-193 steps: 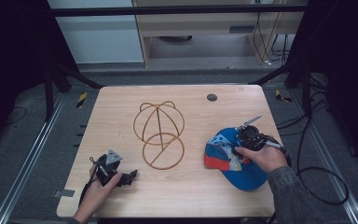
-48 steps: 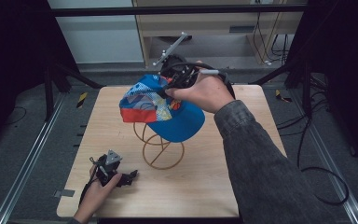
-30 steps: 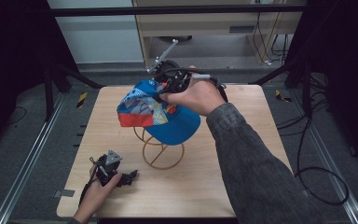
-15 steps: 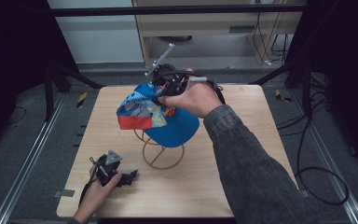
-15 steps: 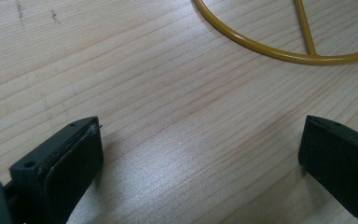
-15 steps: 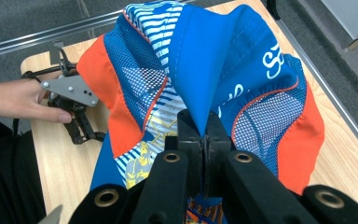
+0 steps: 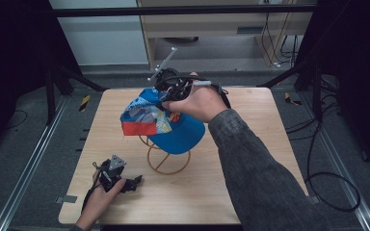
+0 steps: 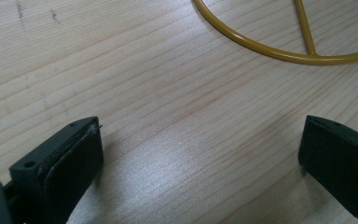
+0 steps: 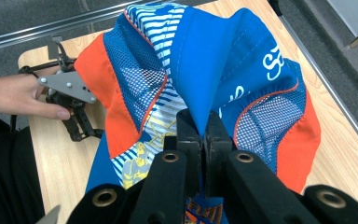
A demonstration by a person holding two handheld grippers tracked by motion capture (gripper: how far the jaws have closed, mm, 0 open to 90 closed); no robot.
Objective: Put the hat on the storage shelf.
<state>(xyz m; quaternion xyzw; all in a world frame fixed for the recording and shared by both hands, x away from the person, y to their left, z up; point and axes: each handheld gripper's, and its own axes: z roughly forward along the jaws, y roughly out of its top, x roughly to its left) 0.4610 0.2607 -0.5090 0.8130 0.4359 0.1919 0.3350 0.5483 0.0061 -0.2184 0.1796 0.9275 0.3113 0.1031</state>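
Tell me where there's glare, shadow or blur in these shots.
High view: dark surroundings, soft overall, cap lit. Left gripper view: pale sheen on the table, shadow beside the left tongs, near edges soft. Right gripper view: the right tongs slightly soft, cap mesh sharp.

Wooden table (image 7: 250, 173), wire stand (image 7: 168, 161), left gripper (image 7: 127, 183) resting

It looked like a lab or test room: a bare wooden bench (image 7: 250, 192) stood inside a black metal frame (image 7: 183, 9), with floor rails (image 7: 24, 173), loose cables (image 7: 327, 178) and hazard tape (image 7: 84, 103) around it.
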